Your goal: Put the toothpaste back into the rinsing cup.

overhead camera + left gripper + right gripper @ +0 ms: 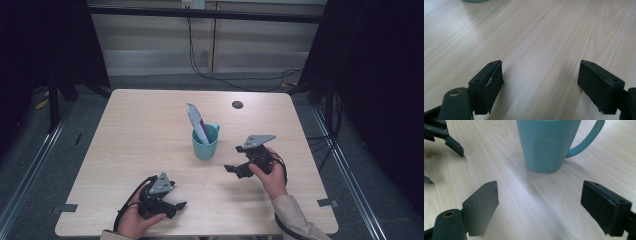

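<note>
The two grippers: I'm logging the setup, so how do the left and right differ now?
The left gripper sits near the table's front edge, far from the teal mug; the right gripper sits close beside the mug, jaws pointing at it. The left faces bare wood. Both are open and hold nothing.

A teal mug (205, 142) stands upright near the middle of the counter (140, 140), its handle turned toward the far right. The mug tapers toward its base and has a smooth matte wall with a faint raised panel on the side. A flat grey-white packet with a dark purple stripe (196, 121) stands in it, leaning toward the far left and rising well above the rim.
</note>
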`<move>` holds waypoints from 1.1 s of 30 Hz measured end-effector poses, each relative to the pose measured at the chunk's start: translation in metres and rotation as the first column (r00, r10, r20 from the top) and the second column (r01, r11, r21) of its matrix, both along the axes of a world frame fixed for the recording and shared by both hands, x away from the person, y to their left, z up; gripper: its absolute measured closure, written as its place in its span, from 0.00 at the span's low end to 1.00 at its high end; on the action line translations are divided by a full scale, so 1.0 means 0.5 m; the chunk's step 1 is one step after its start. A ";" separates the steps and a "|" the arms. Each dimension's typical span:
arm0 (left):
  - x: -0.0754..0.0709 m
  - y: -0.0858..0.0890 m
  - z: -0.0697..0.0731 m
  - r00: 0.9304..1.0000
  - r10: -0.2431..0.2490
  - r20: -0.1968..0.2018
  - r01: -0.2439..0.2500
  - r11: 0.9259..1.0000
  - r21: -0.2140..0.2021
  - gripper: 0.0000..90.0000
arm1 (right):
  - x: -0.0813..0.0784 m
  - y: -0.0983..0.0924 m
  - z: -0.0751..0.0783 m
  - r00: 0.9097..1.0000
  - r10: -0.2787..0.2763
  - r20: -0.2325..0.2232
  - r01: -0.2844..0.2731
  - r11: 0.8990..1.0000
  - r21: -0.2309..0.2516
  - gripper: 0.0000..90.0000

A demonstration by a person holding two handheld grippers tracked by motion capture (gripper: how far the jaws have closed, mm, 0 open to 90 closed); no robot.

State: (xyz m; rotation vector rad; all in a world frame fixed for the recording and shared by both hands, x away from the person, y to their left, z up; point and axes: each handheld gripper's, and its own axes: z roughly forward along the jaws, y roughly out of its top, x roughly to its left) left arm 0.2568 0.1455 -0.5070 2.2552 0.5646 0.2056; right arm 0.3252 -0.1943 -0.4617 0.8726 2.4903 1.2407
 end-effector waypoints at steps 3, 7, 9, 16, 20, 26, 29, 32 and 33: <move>0.000 0.000 0.000 1.000 0.000 0.000 0.000 1.000 0.000 0.22 | -0.005 -0.009 -0.005 1.000 -0.004 -0.006 0.004 1.000 -0.005 0.16; 0.000 0.000 0.000 1.000 -0.001 0.000 0.001 1.000 0.000 0.22 | -0.014 -0.022 -0.011 1.000 -0.007 -0.010 0.007 1.000 -0.017 0.16; 0.000 0.000 0.000 1.000 -0.001 0.000 0.001 1.000 0.000 0.22 | -0.018 -0.026 -0.014 1.000 -0.010 -0.015 0.010 1.000 -0.017 0.16; 0.000 0.000 0.000 1.000 -0.001 0.000 0.001 1.000 0.000 0.22 | -0.032 -0.042 -0.029 1.000 -0.014 -0.028 0.013 1.000 -0.022 0.16; 0.000 0.000 0.000 1.000 0.000 0.000 0.000 1.000 -0.001 0.22 | -0.037 -0.046 -0.035 0.999 -0.014 -0.033 0.013 0.999 -0.035 0.16; 0.000 0.000 0.000 1.000 0.000 0.000 0.000 1.000 0.000 0.22 | -0.046 -0.051 -0.045 0.999 -0.010 -0.043 0.008 0.999 -0.053 0.16; 0.000 0.000 0.000 1.000 -0.001 0.000 0.001 1.000 0.000 0.22 | -0.052 -0.054 -0.053 0.999 -0.013 -0.046 0.010 0.998 -0.064 0.16; 0.000 0.000 0.000 1.000 0.000 0.000 0.000 1.000 0.000 0.22 | -0.057 -0.057 -0.061 0.999 -0.015 -0.048 0.011 0.997 -0.072 0.16; 0.000 0.000 0.000 1.000 0.000 0.000 0.000 1.000 0.000 0.22 | -0.058 -0.058 -0.064 0.999 -0.017 -0.050 0.013 0.997 -0.079 0.16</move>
